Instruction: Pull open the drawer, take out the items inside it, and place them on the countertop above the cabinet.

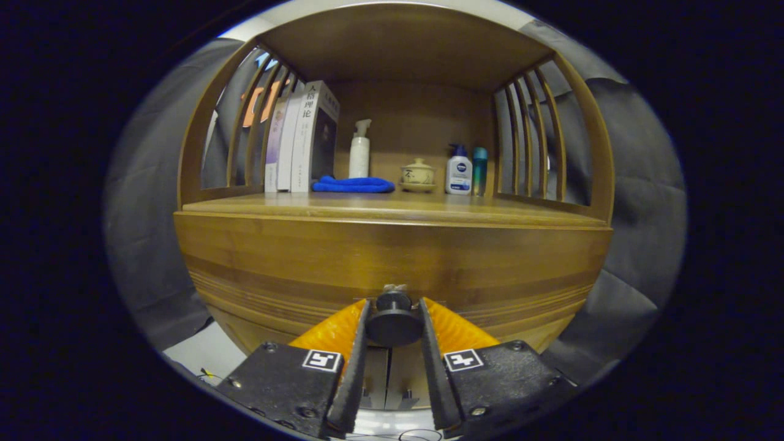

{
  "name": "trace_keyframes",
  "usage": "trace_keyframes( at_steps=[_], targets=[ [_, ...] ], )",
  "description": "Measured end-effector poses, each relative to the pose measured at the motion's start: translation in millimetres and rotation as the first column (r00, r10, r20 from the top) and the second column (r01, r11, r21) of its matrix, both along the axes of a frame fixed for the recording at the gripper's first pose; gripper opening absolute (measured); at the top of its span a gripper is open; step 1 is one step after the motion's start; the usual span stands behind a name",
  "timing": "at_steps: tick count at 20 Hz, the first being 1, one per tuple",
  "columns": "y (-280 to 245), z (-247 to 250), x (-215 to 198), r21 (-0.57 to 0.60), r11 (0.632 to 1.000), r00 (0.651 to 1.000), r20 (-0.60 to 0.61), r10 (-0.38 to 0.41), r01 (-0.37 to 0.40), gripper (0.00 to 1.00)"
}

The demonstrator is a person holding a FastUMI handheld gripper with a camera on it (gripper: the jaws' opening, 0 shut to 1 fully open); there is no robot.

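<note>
Your gripper (394, 327) is at the drawer (392, 269) front, low and centred on it. The black knob (394, 323) sits right between your two fingers (358, 343), near their tips. Both inner pads look to be touching the knob's sides, so I'd call it clamped on the knob, though the fisheye view makes the contact on the right side hard to confirm. The fingers are nearly parallel, orange ribbing on the outer faces, black bodies with square markers behind.

The drawer front appears flush with the cabinet (588, 202), with no gap along its top edge. Its contents are hidden behind the front.

The countertop (392, 208) lies directly above the drawer, beyond your fingers. Its front edge strip is bare. Along its back edge, from the left:
- books (303, 138) upright at the back left corner, against the slatted side
- blue cloth (353, 184) folded flat, just right of the books and touching or nearly touching them
- white spray bottle (359, 150) behind the cloth
- small lidded cup (418, 174) on a saucer, about mid-back
- white pump bottle (459, 171) right of the cup
- teal bottle (479, 170) just beside the pump bottle, near the right slats

Below your fingers a strip of pale floor shows, with a thin cable on it.
</note>
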State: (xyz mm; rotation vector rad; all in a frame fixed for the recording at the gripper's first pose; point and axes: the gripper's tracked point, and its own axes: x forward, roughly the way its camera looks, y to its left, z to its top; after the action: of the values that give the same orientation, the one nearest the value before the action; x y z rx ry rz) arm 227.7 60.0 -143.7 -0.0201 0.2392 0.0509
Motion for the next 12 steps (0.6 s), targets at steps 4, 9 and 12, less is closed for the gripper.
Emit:
trace_keyframes(
  at_steps=[4, 9, 12],
  targets=[
    [-1, -1, 1, 0.002, 1.0, 1.0, -0.025, 0.013, -0.013, 0.4],
    [-2, -1, -7, -0.006, 1.0, 0.999, -0.034, 0.012, -0.012, 0.35],
    [-3, -2, -29, 0.0, 1.0, 0.999, -0.044, 0.015, -0.015, 0.35]
  ],
)
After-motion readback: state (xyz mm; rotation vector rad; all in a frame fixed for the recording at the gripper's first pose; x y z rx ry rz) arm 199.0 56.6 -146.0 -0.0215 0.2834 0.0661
